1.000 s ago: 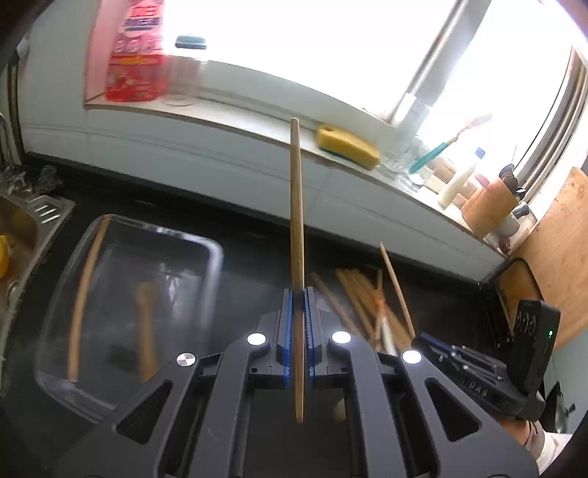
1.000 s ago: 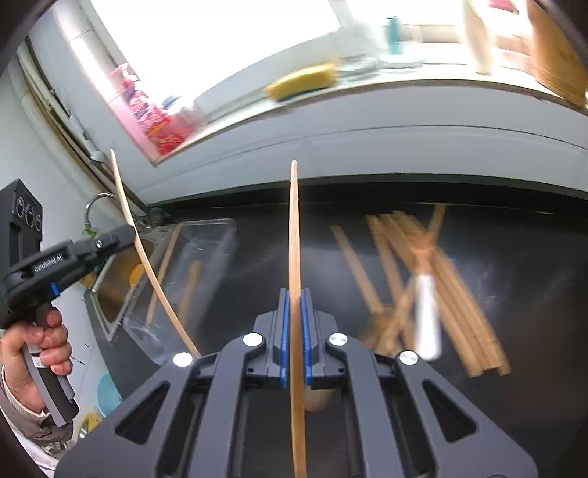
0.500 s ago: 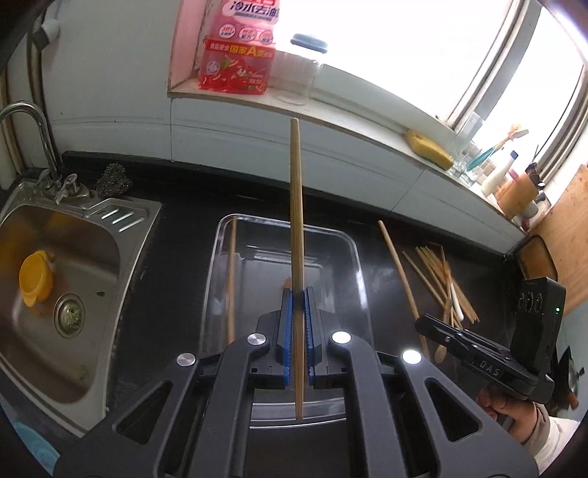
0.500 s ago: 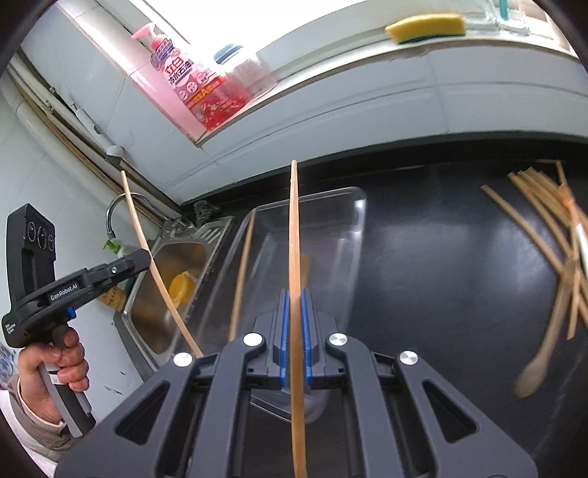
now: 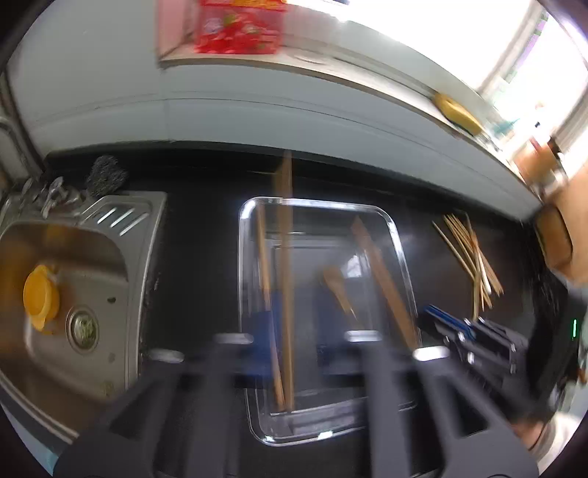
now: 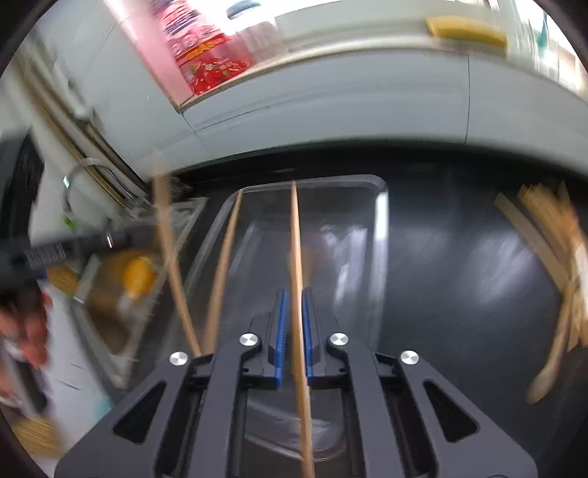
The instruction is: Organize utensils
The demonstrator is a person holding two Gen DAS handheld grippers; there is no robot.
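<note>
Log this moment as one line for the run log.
left gripper: jaws opening, chopstick dropping into glass tray | right gripper: jaws opening, chopstick between them over tray | pile left on counter

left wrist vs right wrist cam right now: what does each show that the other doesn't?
Left wrist only: the sink drain, the steel scourer, and the right tool beside the tray.

Right wrist only: the left tool and the person's hand, plus a clear look at the chopstick between the right tool's opening jaws, pads off it.

Both: the glass tray holding chopsticks, the loose chopstick pile, the yellow sponge, the red packet.
</note>
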